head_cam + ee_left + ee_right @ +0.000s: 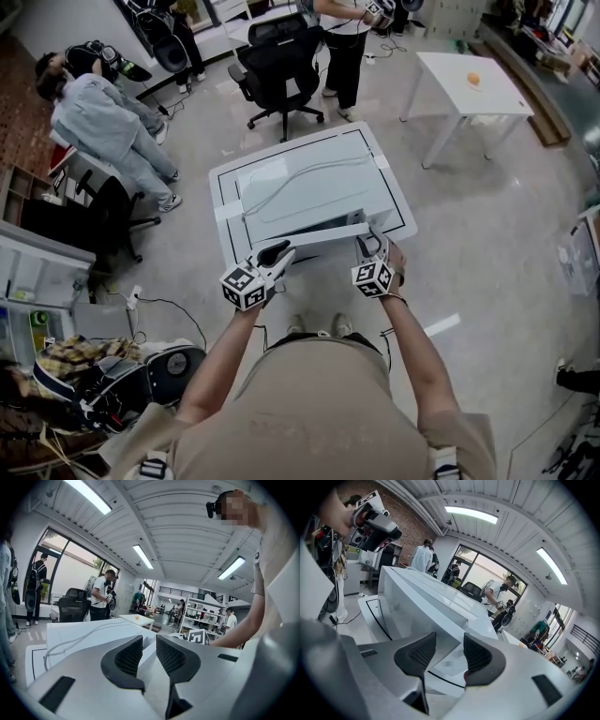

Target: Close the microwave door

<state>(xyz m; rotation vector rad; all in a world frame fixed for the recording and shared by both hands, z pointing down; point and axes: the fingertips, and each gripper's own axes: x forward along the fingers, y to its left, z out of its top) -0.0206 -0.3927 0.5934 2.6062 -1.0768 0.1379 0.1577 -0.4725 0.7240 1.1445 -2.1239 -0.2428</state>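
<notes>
A white microwave (309, 187) stands on a small white table (228, 183) with a black outline. Its door (305, 236) shows as a pale strip along the near front, swung partly out. My left gripper (281, 251) sits at the door's left end, and my right gripper (368, 242) at its right end. In the left gripper view the jaws (149, 644) stand a little apart over the microwave's top (84, 632). The right gripper (450, 641) also shows a narrow gap, with the microwave's side (431, 597) behind it. Neither gripper holds anything that I can see.
A black office chair (281, 66) and a standing person (342, 37) are beyond the table. A white side table (469, 84) with an orange object is at the back right. A seated person (108, 127) and shelves are to the left; bags and cables (141, 375) lie lower left.
</notes>
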